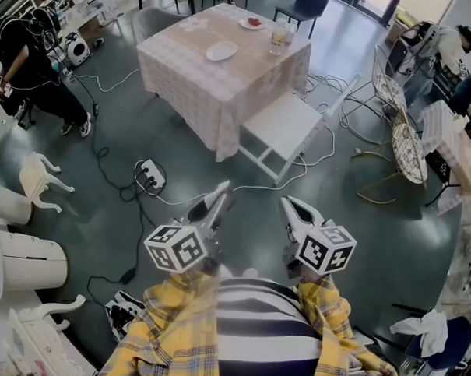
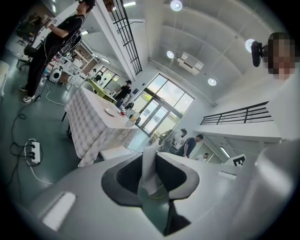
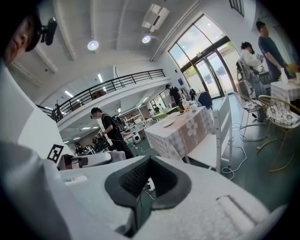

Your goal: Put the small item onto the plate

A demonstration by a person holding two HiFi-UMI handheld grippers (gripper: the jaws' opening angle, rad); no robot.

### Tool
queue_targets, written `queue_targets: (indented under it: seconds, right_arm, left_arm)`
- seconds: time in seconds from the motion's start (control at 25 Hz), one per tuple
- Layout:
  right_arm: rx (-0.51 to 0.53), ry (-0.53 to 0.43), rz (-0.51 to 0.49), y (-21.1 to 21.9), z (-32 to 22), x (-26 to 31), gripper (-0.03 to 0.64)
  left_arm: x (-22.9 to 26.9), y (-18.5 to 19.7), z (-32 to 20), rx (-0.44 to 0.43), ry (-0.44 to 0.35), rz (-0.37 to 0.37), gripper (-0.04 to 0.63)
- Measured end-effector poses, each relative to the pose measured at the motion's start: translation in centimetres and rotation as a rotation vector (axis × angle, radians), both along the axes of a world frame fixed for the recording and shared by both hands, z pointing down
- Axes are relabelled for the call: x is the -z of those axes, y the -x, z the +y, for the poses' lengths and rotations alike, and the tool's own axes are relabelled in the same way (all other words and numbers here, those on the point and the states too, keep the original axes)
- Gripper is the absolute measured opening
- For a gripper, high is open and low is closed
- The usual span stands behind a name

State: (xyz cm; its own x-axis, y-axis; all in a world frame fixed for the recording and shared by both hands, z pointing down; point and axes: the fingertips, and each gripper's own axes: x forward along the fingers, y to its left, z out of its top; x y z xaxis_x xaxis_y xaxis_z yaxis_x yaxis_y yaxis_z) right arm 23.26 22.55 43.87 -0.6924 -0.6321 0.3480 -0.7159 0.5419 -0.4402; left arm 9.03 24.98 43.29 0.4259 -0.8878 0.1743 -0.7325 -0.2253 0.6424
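Observation:
Far ahead, a table with a checked cloth (image 1: 190, 72) carries a white plate (image 1: 221, 51). Behind it stand a small dish with a red item (image 1: 252, 23) and a glass (image 1: 279, 39). I hold both grippers close to my body, well short of the table. My left gripper (image 1: 222, 190) (image 2: 151, 176) has its jaws a narrow slit apart; only floor and the white chair show through, nothing is held. My right gripper (image 1: 288, 203) (image 3: 148, 173) has its dark pads pressed together with nothing between them.
A white chair (image 1: 281, 131) stands at the table's near right corner. A power strip (image 1: 152, 174) and cables (image 1: 104, 166) lie on the green floor between me and the table. Wire chairs (image 1: 401, 136) are at the right, and a person in black (image 1: 38, 73) stands at the left.

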Motion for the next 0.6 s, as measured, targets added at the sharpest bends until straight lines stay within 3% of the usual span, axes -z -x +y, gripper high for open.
queue_targets:
  seconds: [0.6]
  right_arm:
    - [0.002, 0.063, 0.031, -0.4, 1.3, -2.3, -0.003]
  left_arm:
    - [-2.3, -0.6, 1.0, 0.002, 0.047, 0.031, 0.087]
